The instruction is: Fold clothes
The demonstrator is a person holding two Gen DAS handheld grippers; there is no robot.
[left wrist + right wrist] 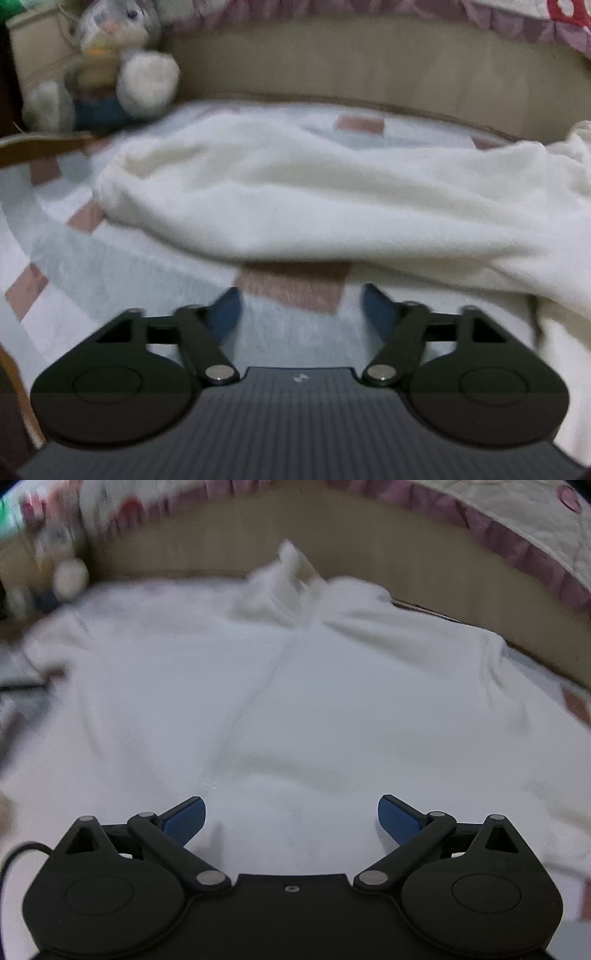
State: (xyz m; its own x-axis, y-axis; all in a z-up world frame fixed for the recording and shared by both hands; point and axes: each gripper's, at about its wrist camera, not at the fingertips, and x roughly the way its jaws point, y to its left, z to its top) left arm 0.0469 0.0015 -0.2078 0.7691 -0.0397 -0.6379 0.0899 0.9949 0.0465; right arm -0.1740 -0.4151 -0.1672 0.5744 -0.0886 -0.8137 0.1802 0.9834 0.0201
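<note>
Underneath, checked blanket; beige headboard

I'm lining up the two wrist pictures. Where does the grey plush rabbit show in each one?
Left wrist view: the grey plush rabbit sits in the upper left corner, beyond the white fleece garment.
Right wrist view: only blurred shapes fill the upper left corner; I cannot tell the rabbit among them.
Shared landmark: the tan bed board arching behind the white garment in both.
</note>
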